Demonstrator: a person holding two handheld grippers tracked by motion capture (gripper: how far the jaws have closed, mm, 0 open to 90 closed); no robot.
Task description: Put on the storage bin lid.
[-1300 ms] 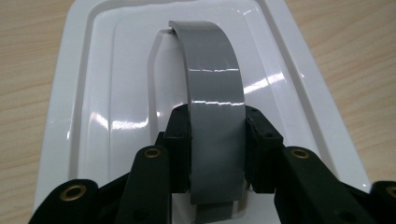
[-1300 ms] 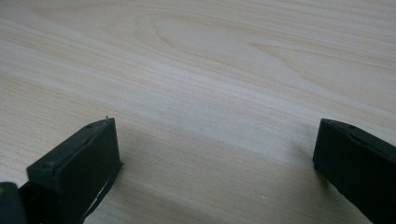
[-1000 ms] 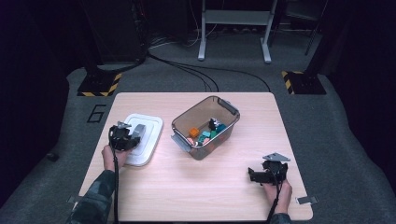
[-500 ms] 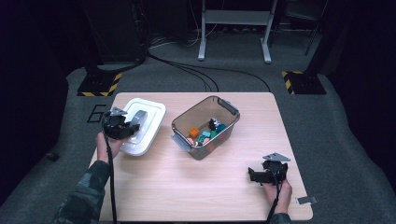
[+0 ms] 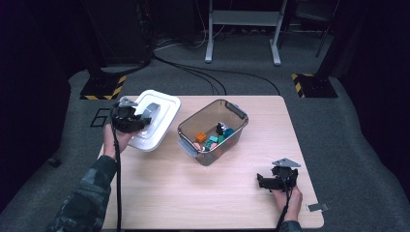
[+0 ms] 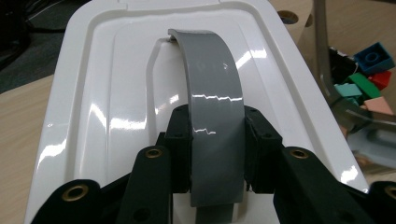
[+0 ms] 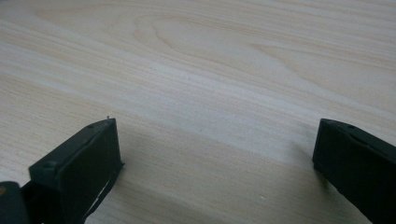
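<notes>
Lid (image 5: 157, 121) of white plastic hangs tilted above the table's (image 5: 159, 193) far-left corner, just left of the clear bin (image 5: 212, 131), which stands open with coloured blocks (image 5: 212, 140) inside. The left gripper (image 6: 217, 154) clamps the lid's grey handle (image 6: 212, 93) between its jaws (a sensible hold, since the arched strap gives the pads two flat sides). Well right of the bin and nearer the person, the right gripper (image 5: 275, 181) rests low over bare wood, jaws spread wide and holding nothing, probably waiting.
</notes>
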